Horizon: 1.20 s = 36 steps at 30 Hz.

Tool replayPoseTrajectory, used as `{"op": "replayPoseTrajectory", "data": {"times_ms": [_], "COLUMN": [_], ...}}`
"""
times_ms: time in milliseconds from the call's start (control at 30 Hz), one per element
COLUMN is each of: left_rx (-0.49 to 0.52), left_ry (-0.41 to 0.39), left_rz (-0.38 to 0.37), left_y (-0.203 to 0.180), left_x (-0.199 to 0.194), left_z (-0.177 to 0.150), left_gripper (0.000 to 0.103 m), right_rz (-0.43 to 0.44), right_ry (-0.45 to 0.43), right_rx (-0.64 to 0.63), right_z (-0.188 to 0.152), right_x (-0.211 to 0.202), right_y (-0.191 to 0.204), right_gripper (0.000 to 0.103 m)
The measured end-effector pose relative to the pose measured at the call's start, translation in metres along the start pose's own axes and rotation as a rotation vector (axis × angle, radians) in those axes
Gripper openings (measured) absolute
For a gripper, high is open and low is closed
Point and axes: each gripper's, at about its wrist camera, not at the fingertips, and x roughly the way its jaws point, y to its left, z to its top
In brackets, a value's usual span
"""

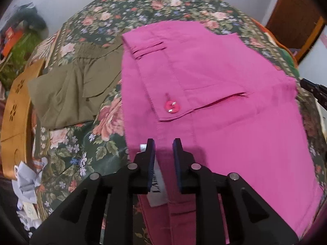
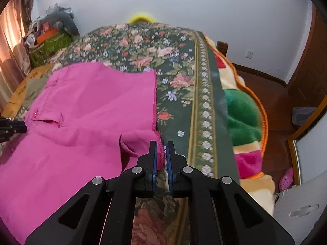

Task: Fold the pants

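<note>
While the pants run waist-left to hem-right, right tool clamps their hem; left tool: cannot tell.

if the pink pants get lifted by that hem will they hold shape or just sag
Likely sag: the pink pants already wrinkle and bunch beside the right gripper. Probably light, since the thin cloth lies flat on the floral bedspread. Its stitched hem probably gives some purchase.
</note>
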Motion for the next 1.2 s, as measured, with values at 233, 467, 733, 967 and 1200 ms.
{"op": "replayPoseTrajectory", "data": {"times_ms": [233,467,733,967,1200], "left_rx": [-0.085,-0.129,-0.140,-0.087,-0.002], "left_ry": [-0.001,0.039,0.017,0.002,-0.027], "left_rz": [-0.054,-0.090,-0.107,-0.033,0.094], "left_y": [0.014,0.022,0.023,0.018,0.010], "left_x": [-0.001,0.023,0.035,0.031,0.026], "left_z": [0.026,0.041,0.045,0.045,0.045], "left_gripper": [0.051,0.053,0.017,0.007,0.005], "right_rz": [0.018,0.051,0.065,0.024,-0.011], "right_ry": [-0.053,-0.005,0.087,0.126,0.128], "right_rx": [0.033,0.082,0.072,-0.060,-0.134], "right_z": [0.010,0.012,0.009,0.003,0.001], "right_x": [-0.009,0.015,0.050,0.057,0.056], "right_y": [0.002,-0.001,-0.001,0.009,0.015], "right_gripper": [0.048,0.048,0.047,0.009,0.006]}}
